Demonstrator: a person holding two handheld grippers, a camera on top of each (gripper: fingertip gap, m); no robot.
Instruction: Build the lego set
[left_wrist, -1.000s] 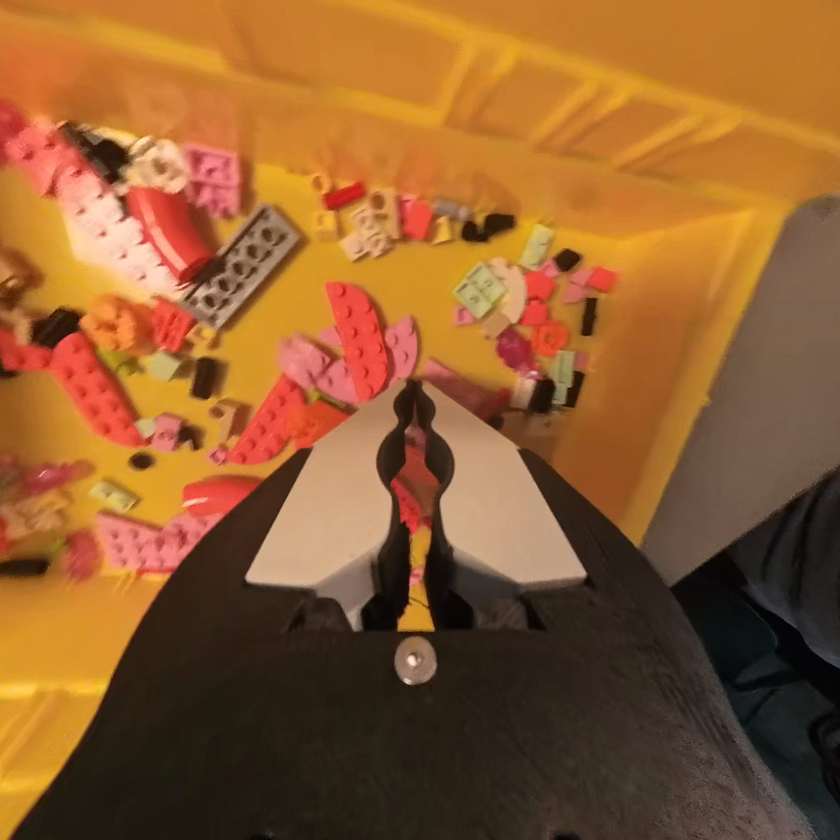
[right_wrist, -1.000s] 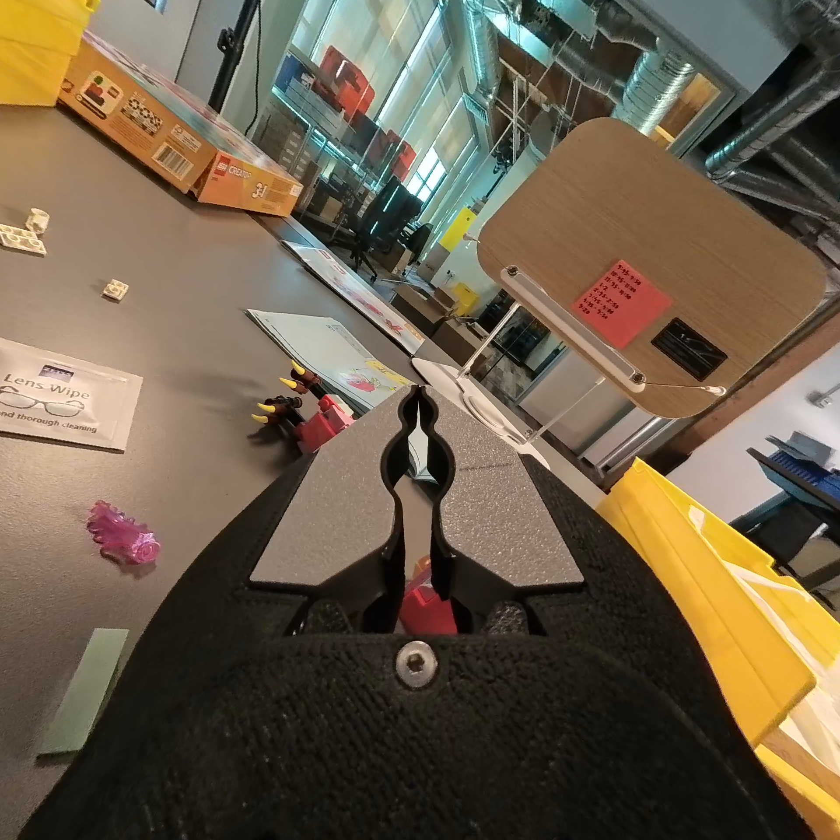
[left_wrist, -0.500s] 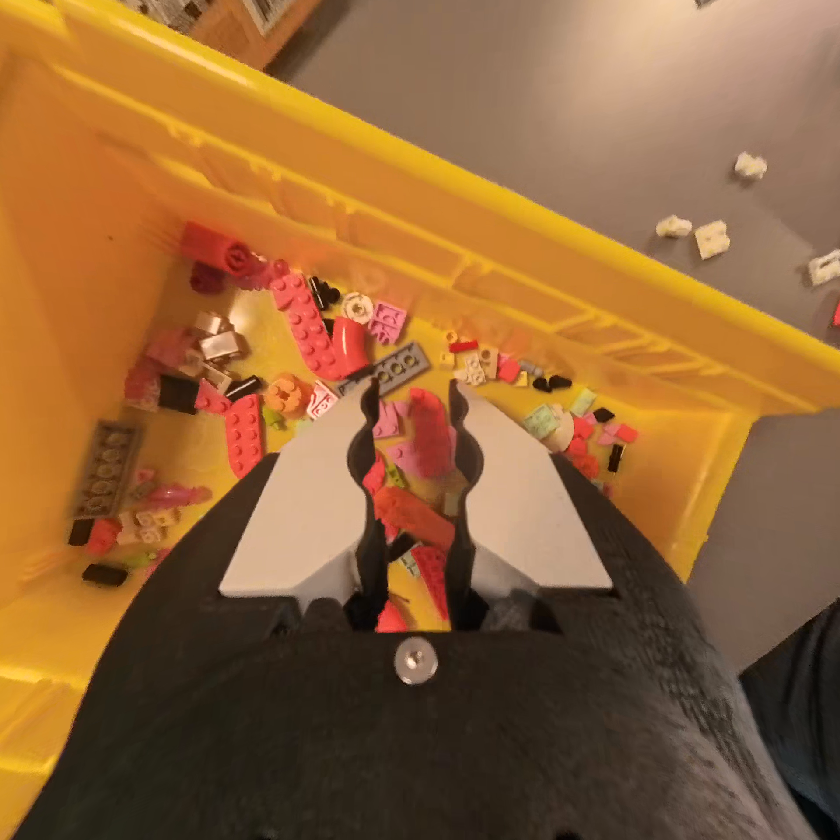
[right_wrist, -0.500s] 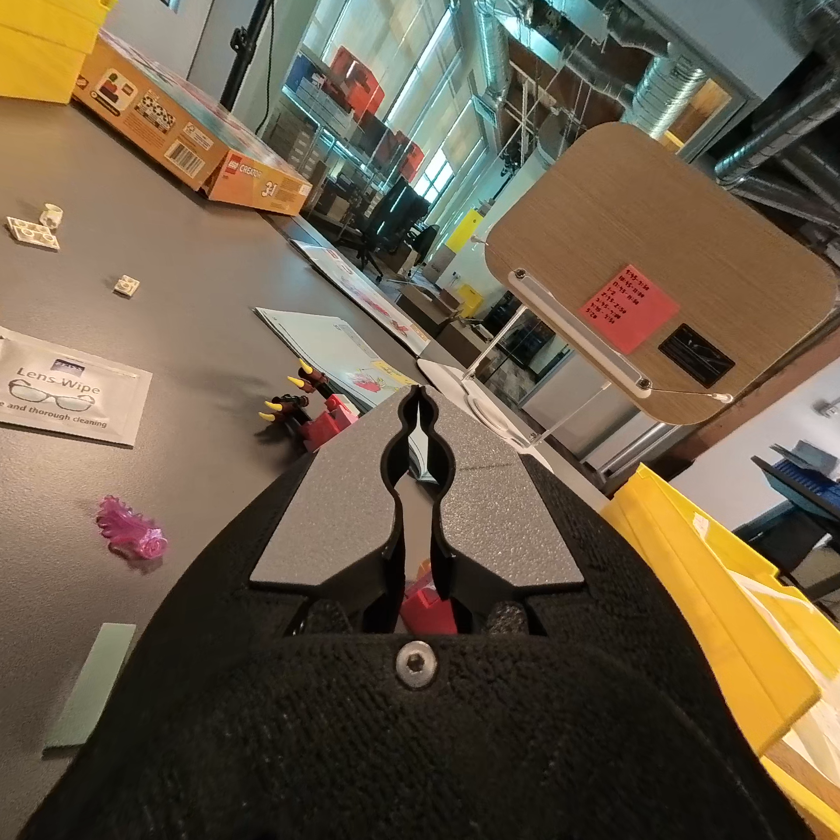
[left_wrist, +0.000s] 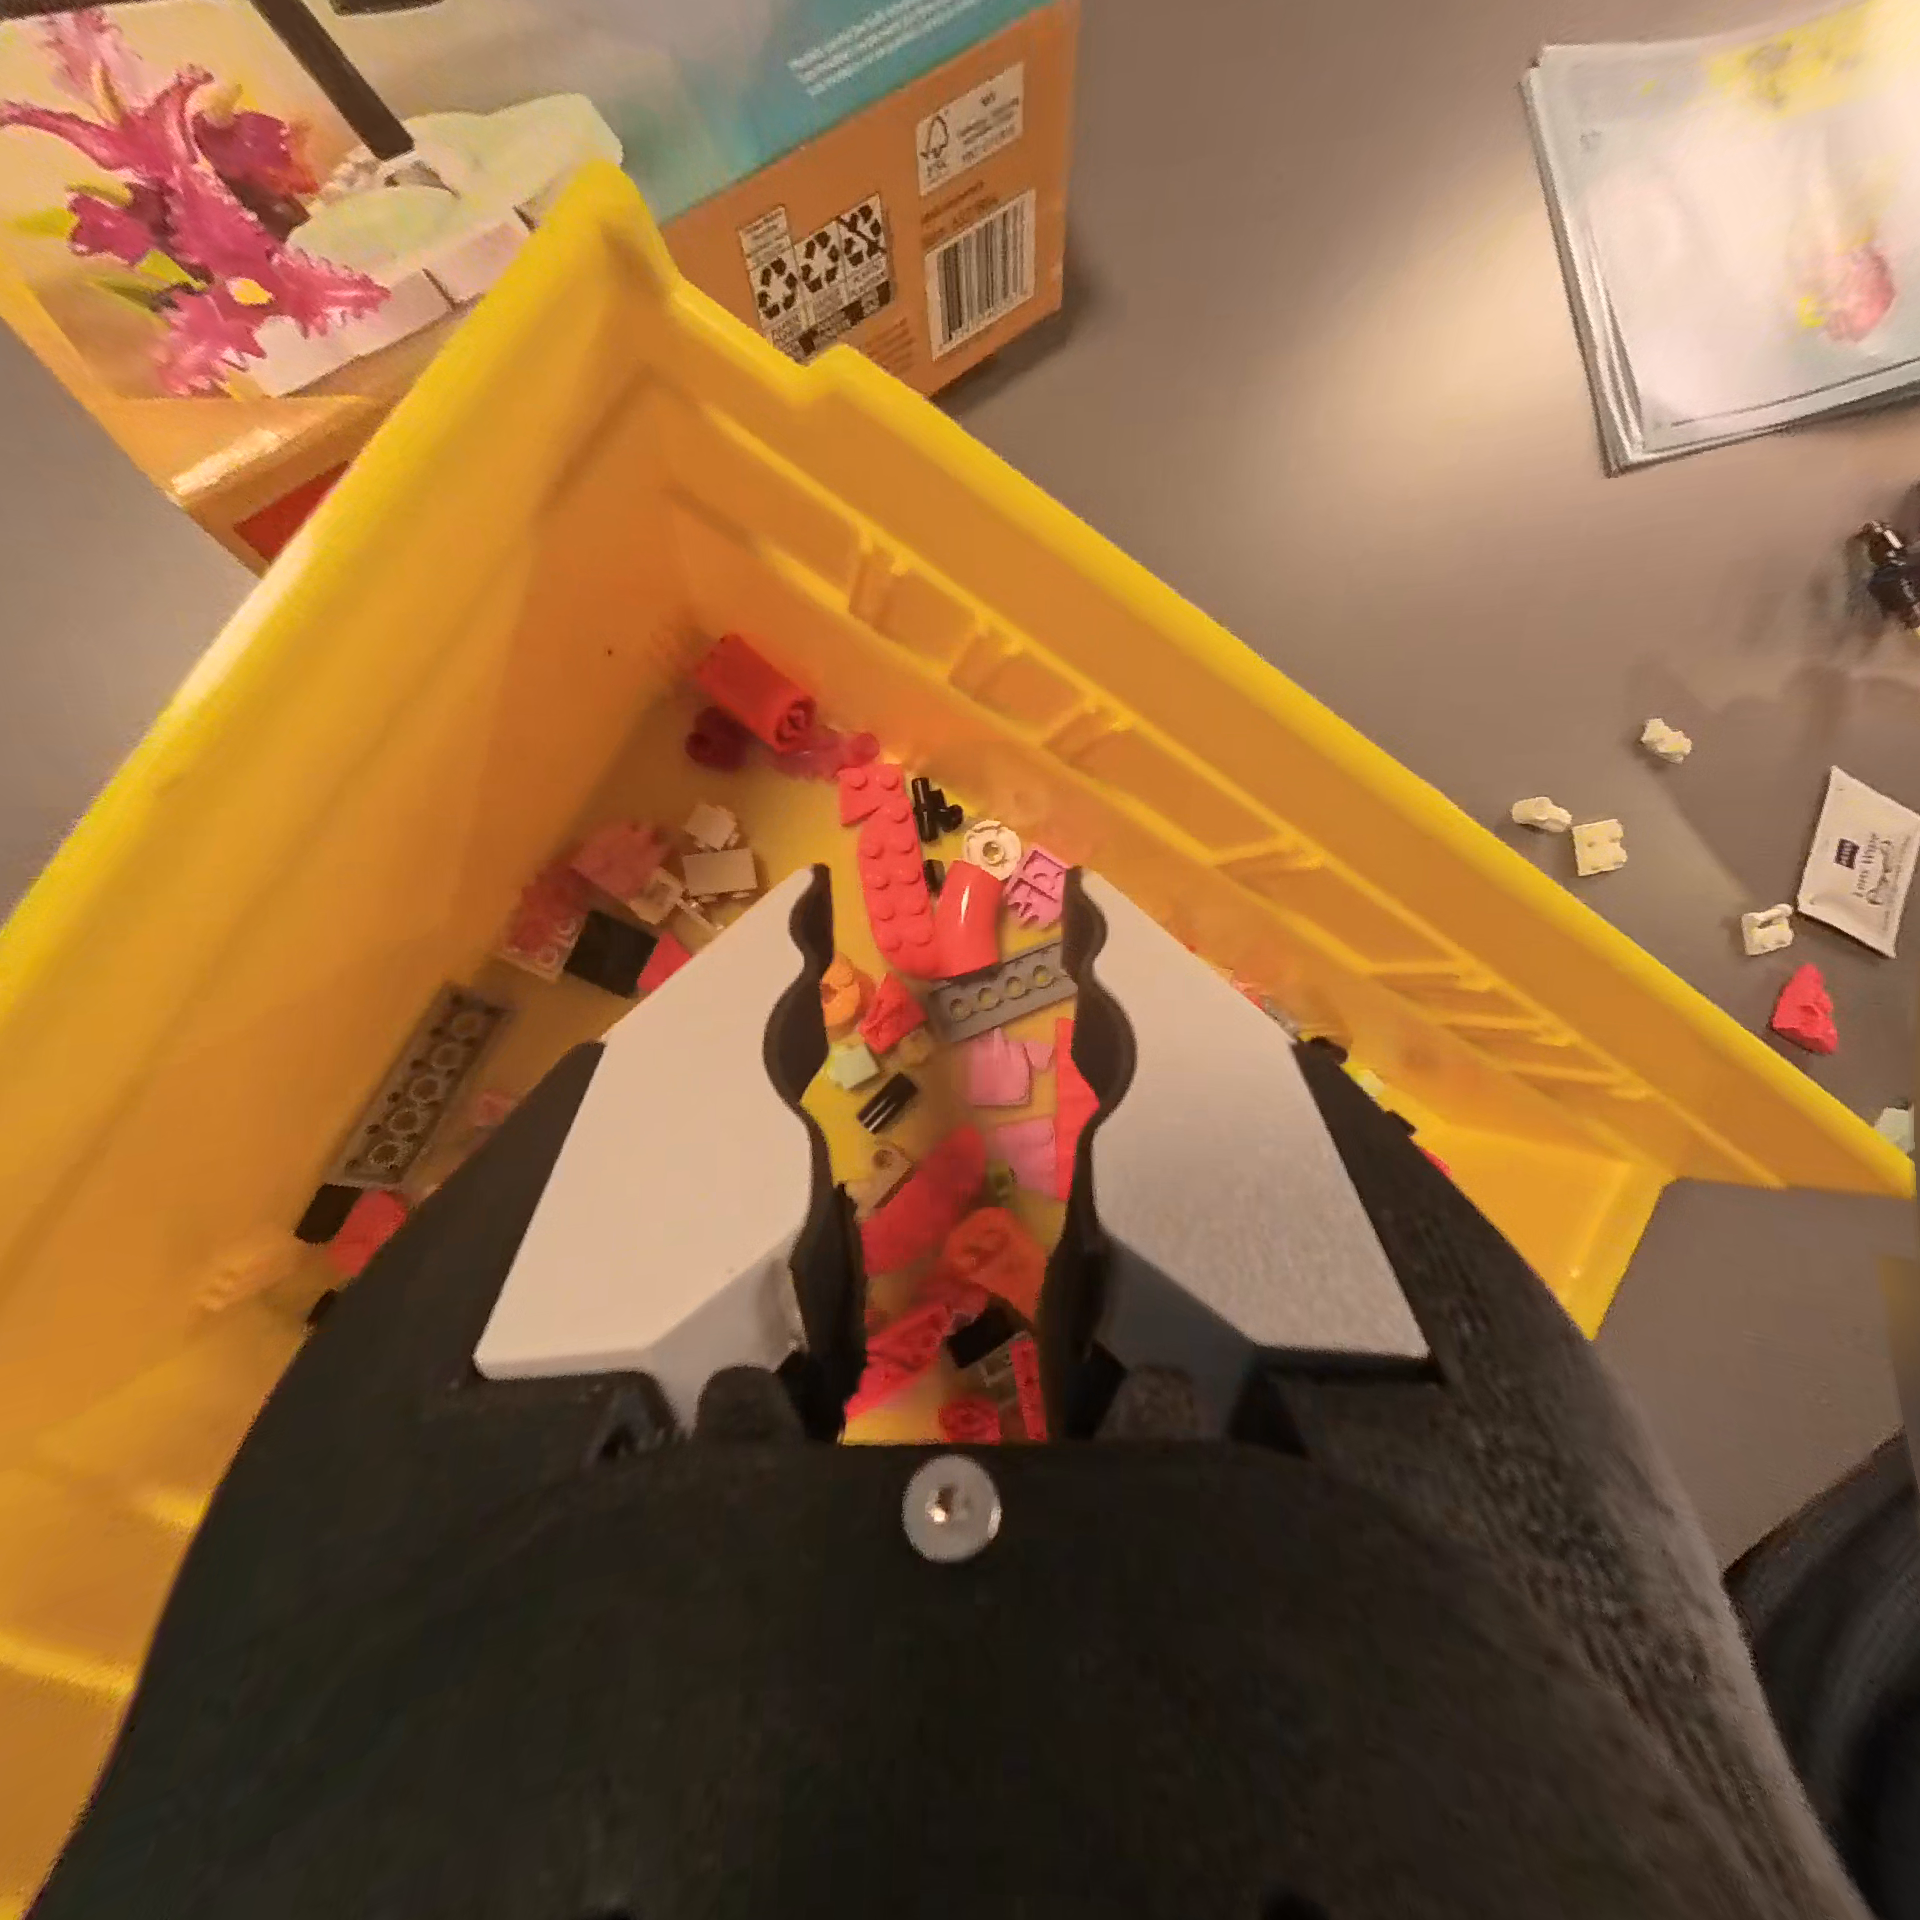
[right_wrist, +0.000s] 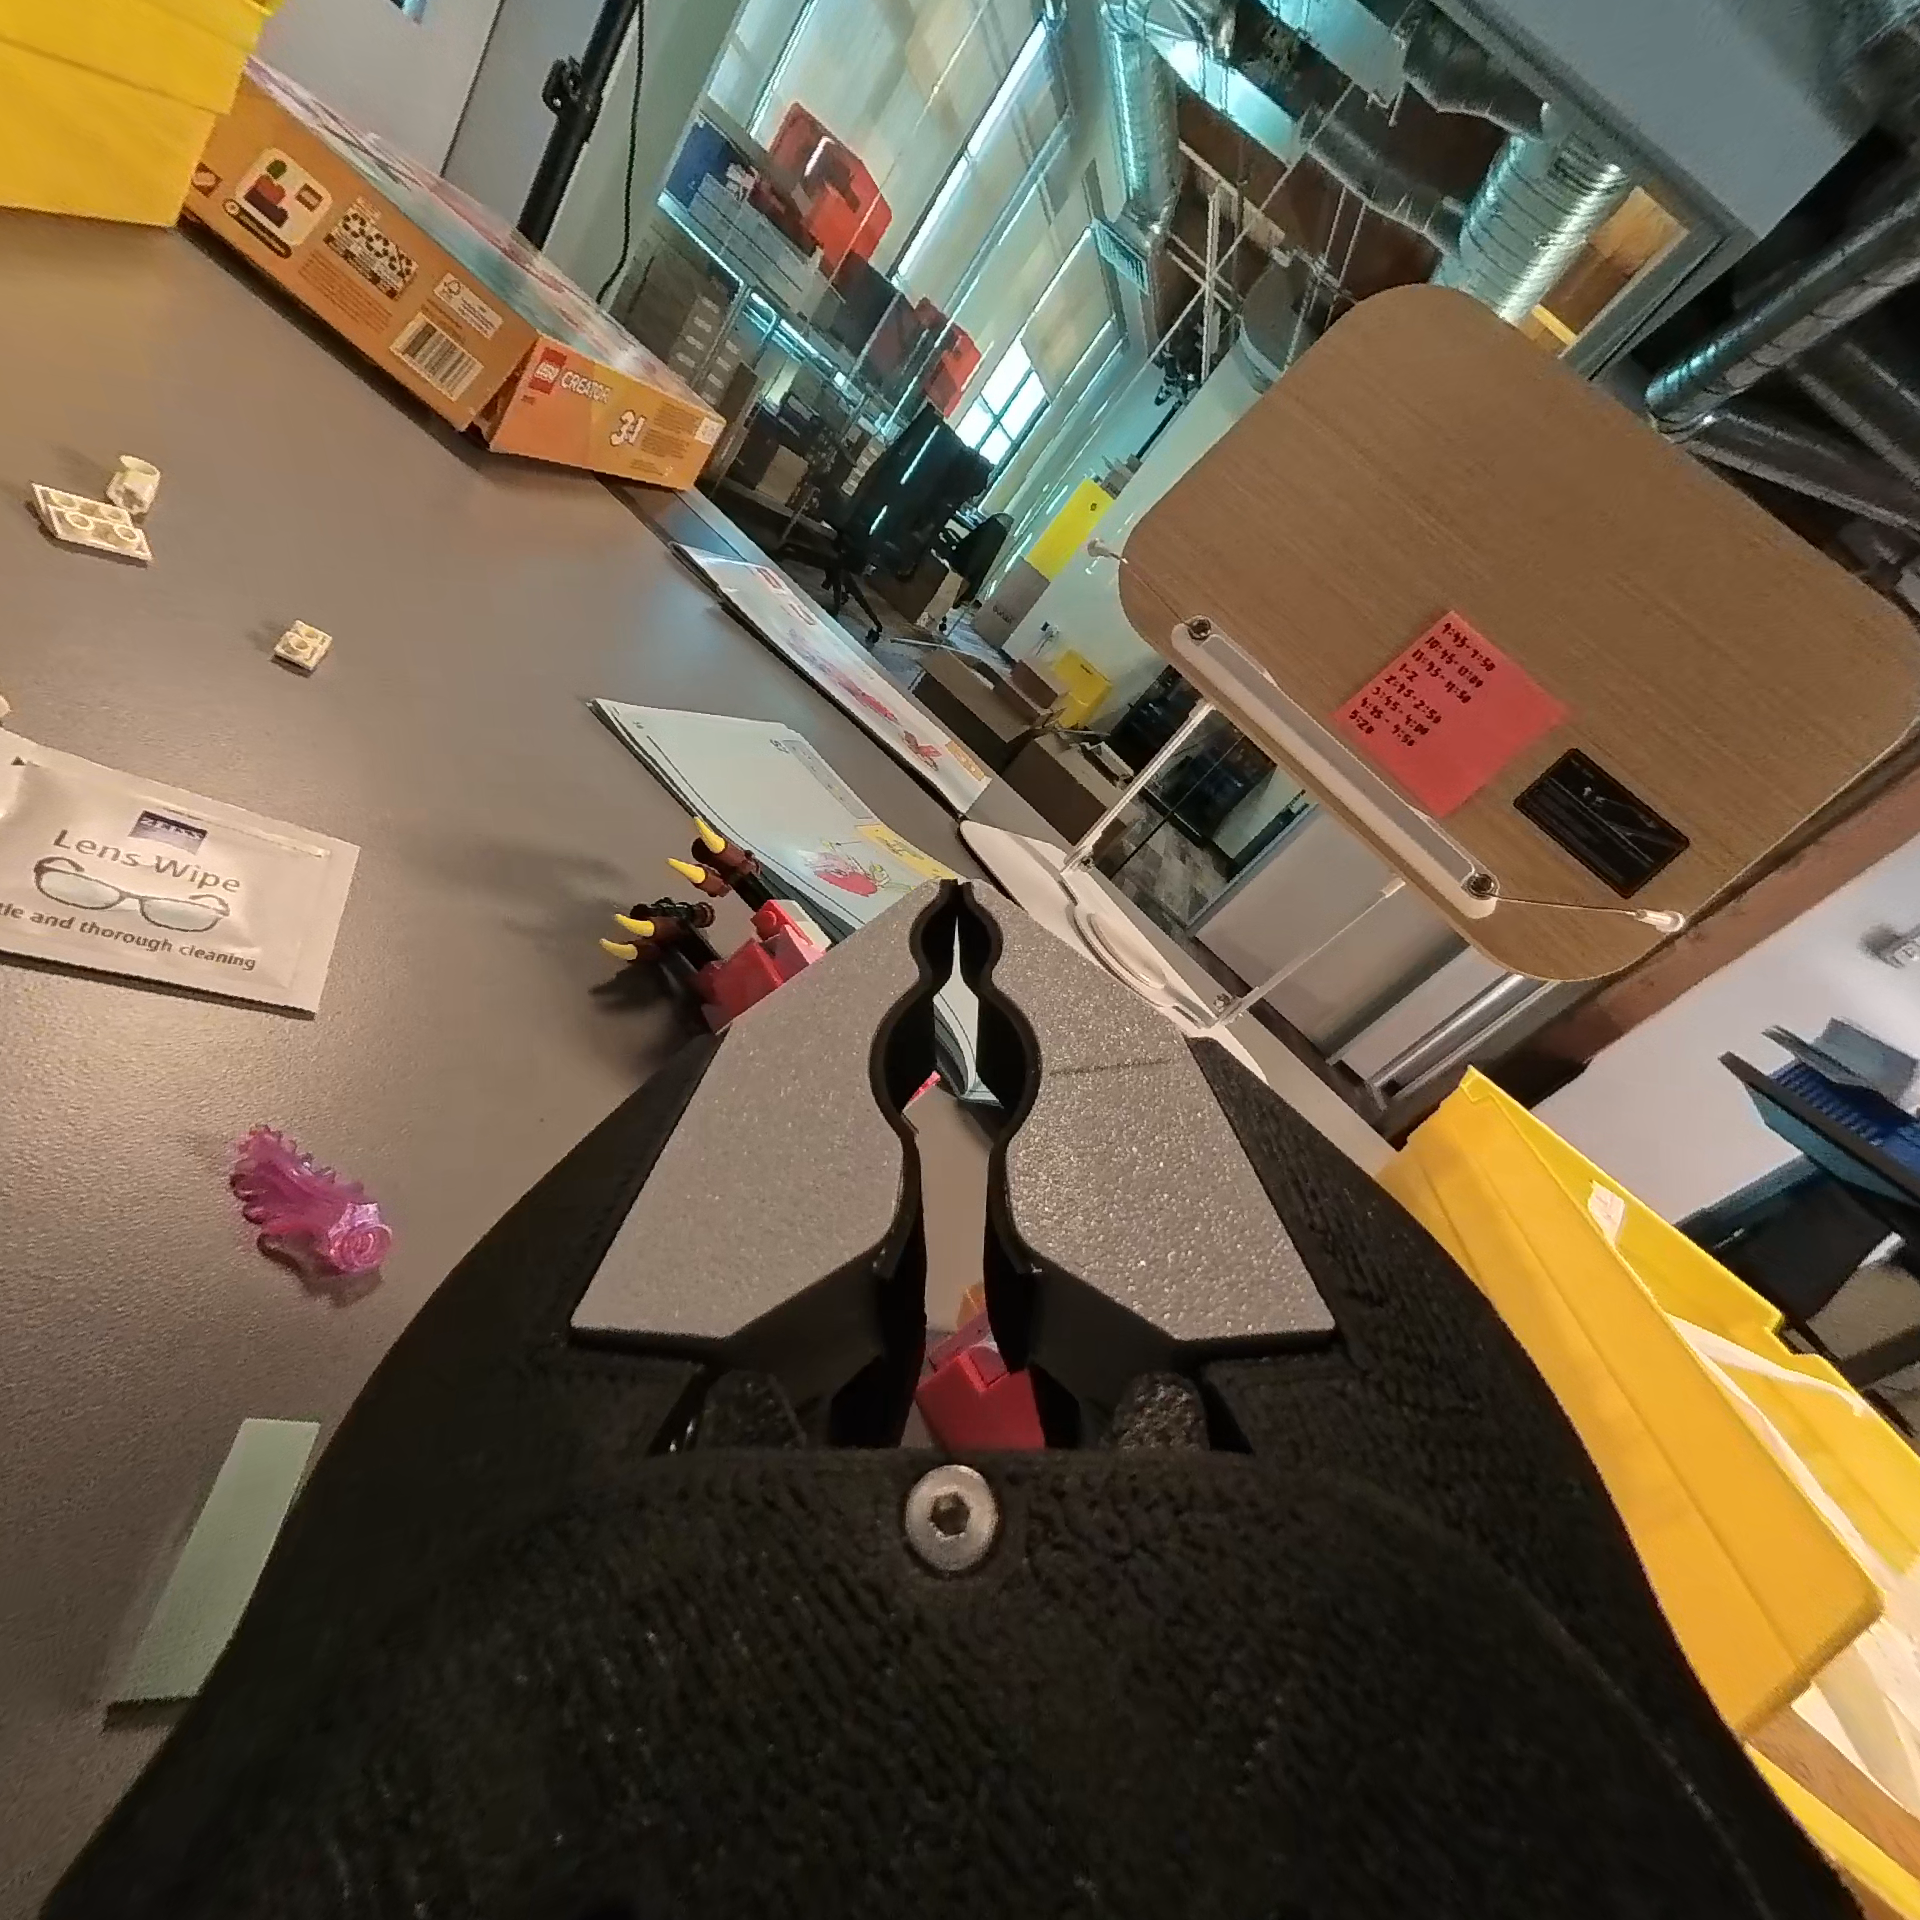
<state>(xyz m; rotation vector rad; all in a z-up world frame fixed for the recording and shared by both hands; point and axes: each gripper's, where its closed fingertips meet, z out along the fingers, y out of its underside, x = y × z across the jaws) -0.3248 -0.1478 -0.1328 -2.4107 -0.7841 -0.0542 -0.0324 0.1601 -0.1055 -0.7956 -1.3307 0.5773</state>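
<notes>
Left tongs opened wider over yellow bin; grey tabletop, office bkgd.

A dark grey tabletop fills the left of the right wrist view. Beyond it, upper centre, tall bright windows light shelving and black office chairs. Silver ducts cross the ceiling at upper right, above a wooden panel.
</notes>
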